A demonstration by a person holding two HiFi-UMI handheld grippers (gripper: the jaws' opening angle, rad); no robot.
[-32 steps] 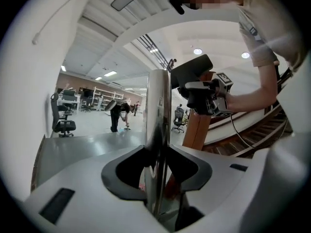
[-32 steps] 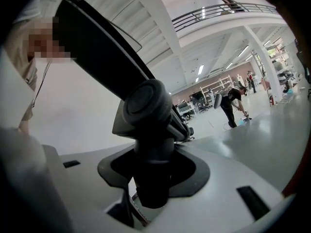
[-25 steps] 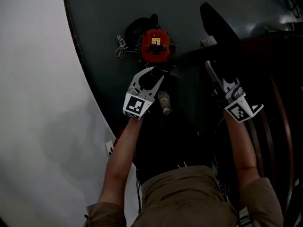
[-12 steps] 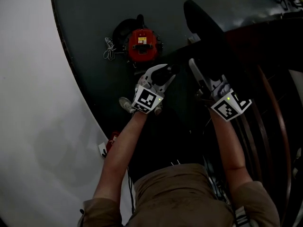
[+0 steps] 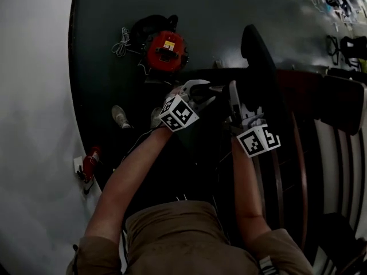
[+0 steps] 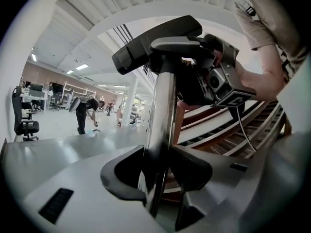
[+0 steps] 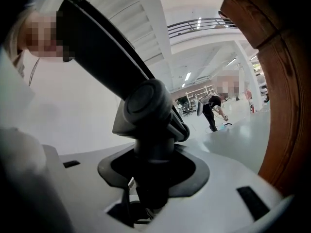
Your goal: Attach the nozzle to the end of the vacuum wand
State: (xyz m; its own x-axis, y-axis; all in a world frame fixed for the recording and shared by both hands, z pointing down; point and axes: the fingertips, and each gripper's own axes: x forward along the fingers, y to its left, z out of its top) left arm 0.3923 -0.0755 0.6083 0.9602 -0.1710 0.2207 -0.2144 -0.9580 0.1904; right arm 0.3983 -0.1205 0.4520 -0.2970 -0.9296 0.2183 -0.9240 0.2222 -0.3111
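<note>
My left gripper [image 6: 158, 178] is shut on the chrome vacuum wand [image 6: 161, 110], which rises between its jaws. The wand's upper end meets the neck of the black nozzle [image 6: 160, 40]; how far it sits in I cannot tell. My right gripper [image 7: 150, 178] is shut on the nozzle's black neck [image 7: 150, 130], and the long black nozzle head [image 7: 102, 47] slants up to the left. In the head view the left gripper [image 5: 203, 91] and right gripper [image 5: 232, 96] are close together, with the nozzle head [image 5: 258, 59] beyond them.
The red vacuum canister [image 5: 165, 48] with its cable lies on the dark floor ahead. A shoe [image 5: 119, 117] and a red plug [image 5: 89, 164] are at the left by the white wall. A wooden stair rail [image 5: 298, 171] runs along the right.
My left gripper has swung right from in front of the red canister to close beside the right gripper. The head view has shifted, and the right gripper has barely moved.
</note>
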